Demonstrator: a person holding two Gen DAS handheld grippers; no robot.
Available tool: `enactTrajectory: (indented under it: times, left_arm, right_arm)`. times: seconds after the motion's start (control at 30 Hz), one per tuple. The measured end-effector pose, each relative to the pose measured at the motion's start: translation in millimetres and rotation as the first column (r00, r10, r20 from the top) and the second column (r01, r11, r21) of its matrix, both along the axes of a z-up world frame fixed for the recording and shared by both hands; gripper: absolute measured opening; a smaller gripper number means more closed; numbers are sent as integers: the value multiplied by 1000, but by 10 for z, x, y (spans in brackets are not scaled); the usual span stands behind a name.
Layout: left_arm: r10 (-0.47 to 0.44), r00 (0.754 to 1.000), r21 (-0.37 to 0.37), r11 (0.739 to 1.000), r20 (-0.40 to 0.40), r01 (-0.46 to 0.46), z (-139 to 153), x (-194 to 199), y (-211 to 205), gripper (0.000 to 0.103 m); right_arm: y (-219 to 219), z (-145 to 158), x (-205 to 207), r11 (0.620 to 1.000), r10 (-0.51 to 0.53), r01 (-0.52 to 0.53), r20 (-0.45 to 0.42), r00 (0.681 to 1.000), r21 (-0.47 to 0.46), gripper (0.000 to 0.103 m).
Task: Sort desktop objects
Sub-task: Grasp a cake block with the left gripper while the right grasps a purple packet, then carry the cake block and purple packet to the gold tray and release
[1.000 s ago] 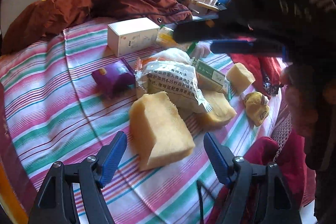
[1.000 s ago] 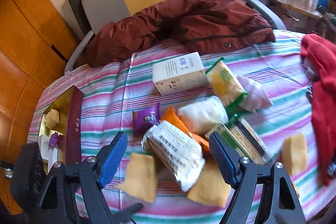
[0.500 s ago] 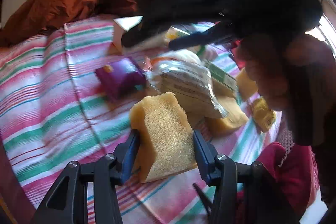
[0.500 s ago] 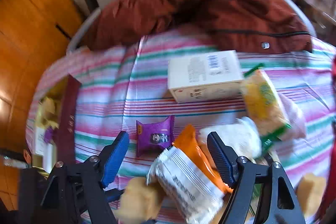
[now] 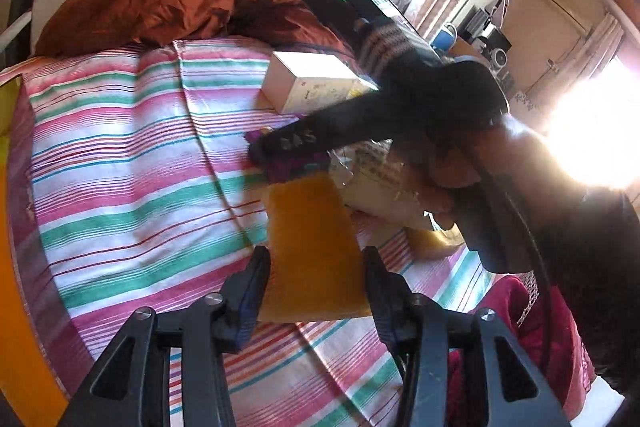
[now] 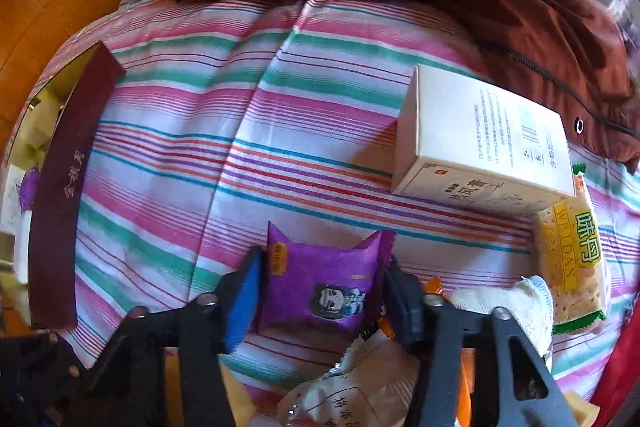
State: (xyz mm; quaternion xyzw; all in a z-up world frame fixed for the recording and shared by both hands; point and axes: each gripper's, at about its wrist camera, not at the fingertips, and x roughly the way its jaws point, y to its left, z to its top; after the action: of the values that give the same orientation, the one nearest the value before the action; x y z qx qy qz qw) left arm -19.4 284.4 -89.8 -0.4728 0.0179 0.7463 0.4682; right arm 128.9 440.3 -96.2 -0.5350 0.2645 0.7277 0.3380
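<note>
My left gripper (image 5: 316,279) is clamped on the yellow sponge block (image 5: 312,247), pads on its two long sides, the block lying on the striped cloth (image 5: 120,167) of the worktop. It looks light and squashy, so I judge a mid-body pinch holds best without folding it. My right gripper (image 6: 320,291) is closing around the purple snack packet (image 6: 324,287), which lies flat between the jaws; the pads look about at its edges. That wrapper looks slick, puffy and light; I'd take it across the middle, not the crimped ends. Right of it sit a white box (image 6: 484,139) and a cracker pack (image 6: 572,259)
</note>
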Motion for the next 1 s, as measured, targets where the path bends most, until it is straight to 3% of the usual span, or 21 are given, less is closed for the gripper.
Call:
enactTrajectory:
  times: [0.1,0.3,0.6,0.8,1.0]
  left_arm:
    - [14,1000,9,1000,3,-14,23,-17,-74,43]
    - [8,1000,25,1000,-17,-7,46,47,-133,40]
    - [48,996,73,996,-70,-42,314,85,-273,40]
    - [121,987,100,989,-109,-110,538,28,-559,40]
    - [278,954,105,958,-113,-267,615,-187,-1119,40]
  right_arm:
    - [-17,13,34,1000,-9,9,-5,1000,11,45]
    - [-96,180,128,998,-46,49,-65,997,46,44]
    - [-310,567,90,990,-64,87,-186,980,115,44]
    - [-356,813,6,988,-69,105,-290,954,110,44]
    - [-611,880,-455,995,29,3,-332,943,96,44]
